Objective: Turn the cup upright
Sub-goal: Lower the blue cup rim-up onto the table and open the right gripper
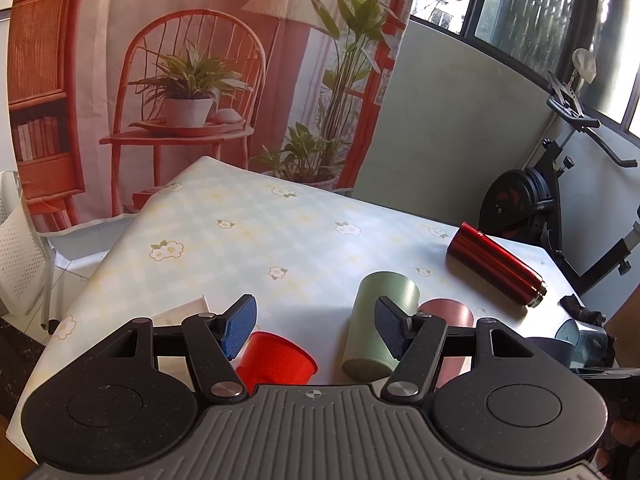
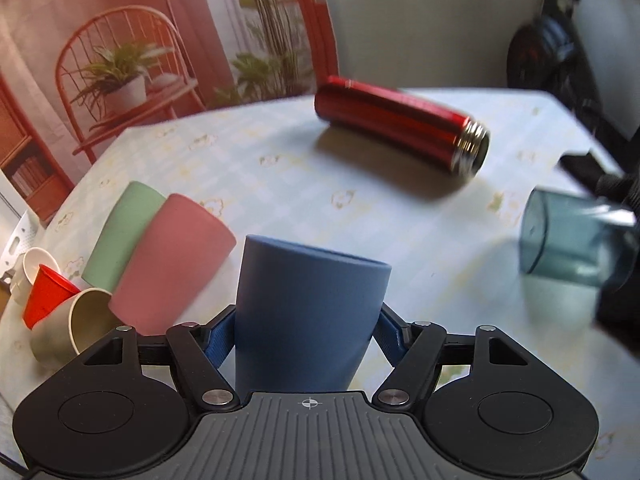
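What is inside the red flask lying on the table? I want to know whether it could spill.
The red flask lies on its side, its threaded mouth uncapped. The opening looks dark; nothing shows spilling onto the tablecloth. Deeper inside is hidden.

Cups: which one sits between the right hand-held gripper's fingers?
The blue cup, held between the right hand-held gripper; the green cup and pink cup lie apart.

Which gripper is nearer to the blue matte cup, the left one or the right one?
Right. The right gripper grips the blue matte cup between its fingers. The left gripper is open, apart from it, over the small red cup.
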